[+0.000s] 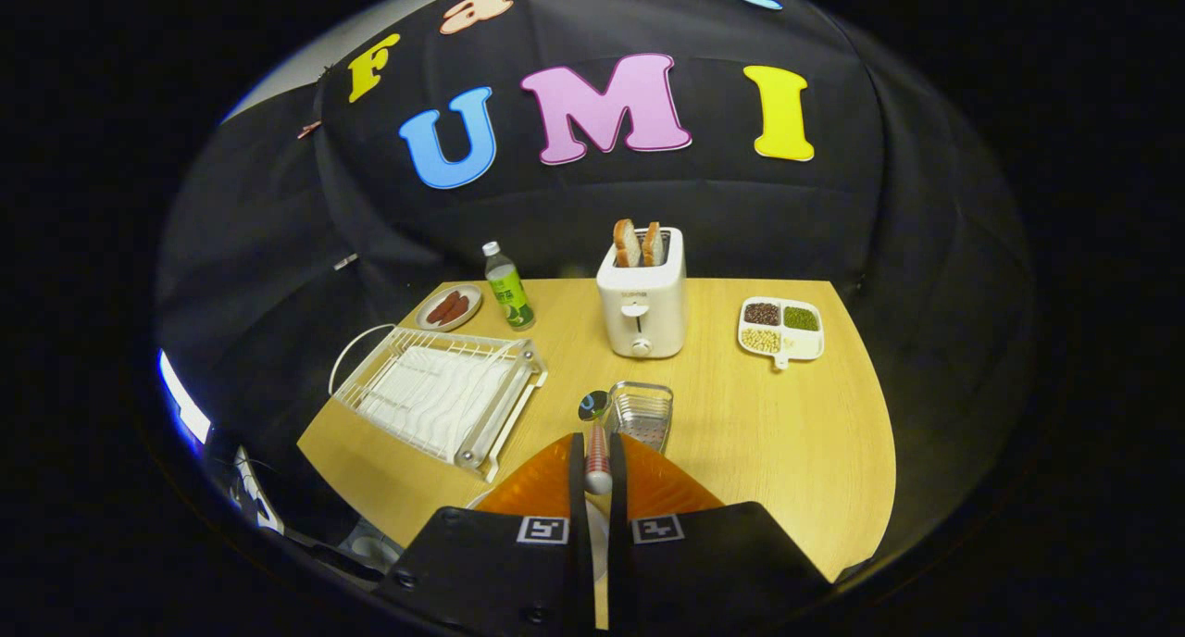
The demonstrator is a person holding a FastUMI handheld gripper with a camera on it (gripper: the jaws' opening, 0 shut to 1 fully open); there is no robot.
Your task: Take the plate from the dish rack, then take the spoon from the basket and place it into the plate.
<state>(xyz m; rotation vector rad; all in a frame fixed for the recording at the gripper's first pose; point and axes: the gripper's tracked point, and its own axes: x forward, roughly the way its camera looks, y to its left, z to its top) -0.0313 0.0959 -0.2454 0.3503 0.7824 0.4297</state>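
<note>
Gripper (598, 466) jaws clamped on the spoon (597, 433) handle, bowl end sticking out ahead beside the basket (642, 413). Dish rack (440, 392) sits left on the desk (768, 424); plate (486, 496) edge shows under the fingers.

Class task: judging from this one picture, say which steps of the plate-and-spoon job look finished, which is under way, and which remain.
Done: the dish rack stands empty, and a white plate edge shows beneath the fingers. In hand: the gripper is shut on the spoon, its bowl pointing ahead, beside the basket it apparently came from. Left: setting the spoon onto the plate and releasing it.
</note>
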